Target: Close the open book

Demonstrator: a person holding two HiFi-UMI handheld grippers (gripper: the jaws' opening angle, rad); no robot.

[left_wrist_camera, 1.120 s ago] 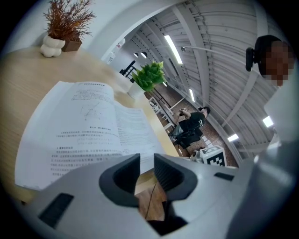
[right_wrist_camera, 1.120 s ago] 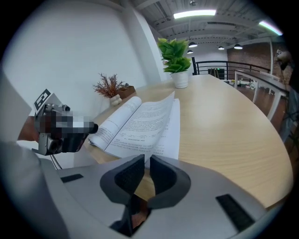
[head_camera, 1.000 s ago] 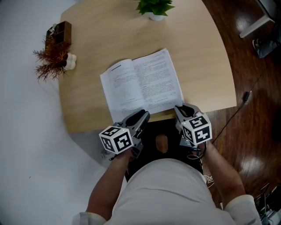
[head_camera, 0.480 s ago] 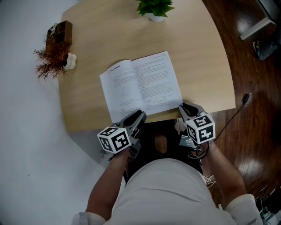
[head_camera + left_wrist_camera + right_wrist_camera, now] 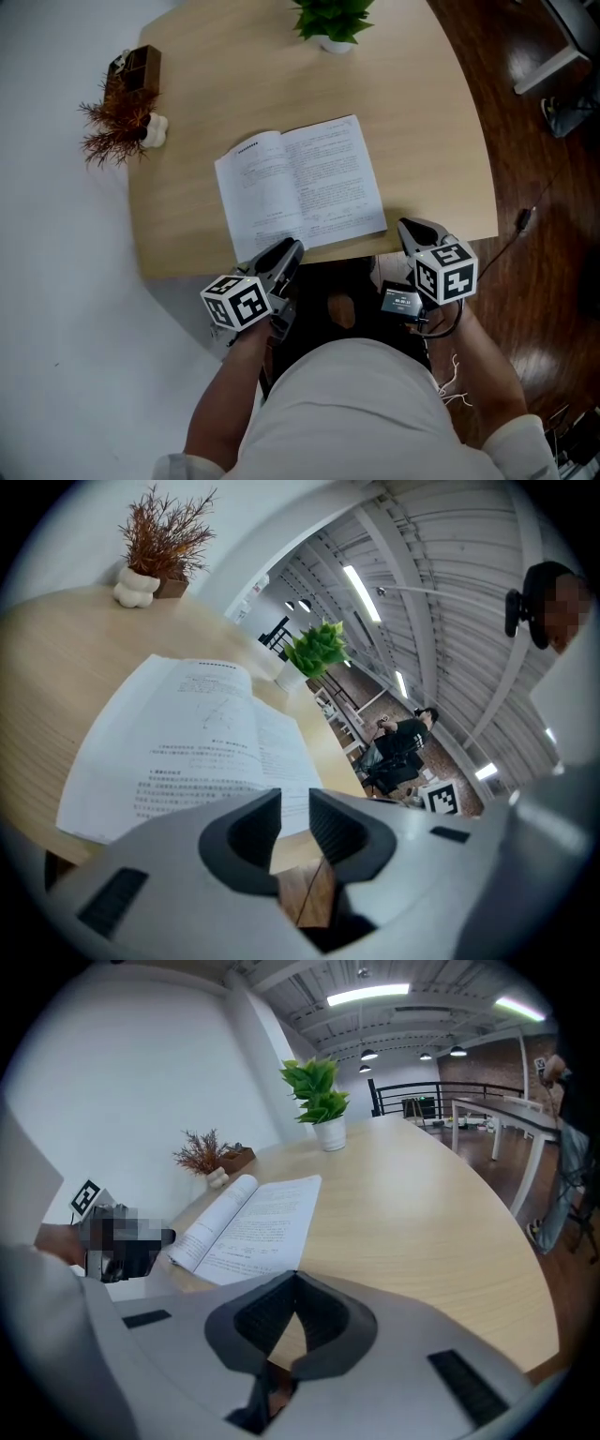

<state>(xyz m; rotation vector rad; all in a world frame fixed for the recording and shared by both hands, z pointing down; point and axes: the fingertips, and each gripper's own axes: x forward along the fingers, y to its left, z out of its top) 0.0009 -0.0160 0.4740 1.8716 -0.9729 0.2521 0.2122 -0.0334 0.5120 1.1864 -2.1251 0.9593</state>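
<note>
Now we see the open book [image 5: 300, 187] flat on the desk [image 5: 431, 141], spine near-to-far; a far pot [image 5: 336, 43] holds a plant [image 5: 333, 14]; left claw [image 5: 289, 248] released, right claw [image 5: 411, 227] just clenched, empty.

Curved wooden table [image 5: 441, 141], white wall [image 5: 141, 1072], dark wood floor [image 5: 553, 187], ceiling strip lights [image 5: 370, 995]

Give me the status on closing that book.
Done: nothing; the book lies open flat on the table. In hand: the left gripper hovers open at its near edge; the right gripper, jaws just closed on nothing, sits off its near right corner. Left: lift one half and fold it over.
</note>
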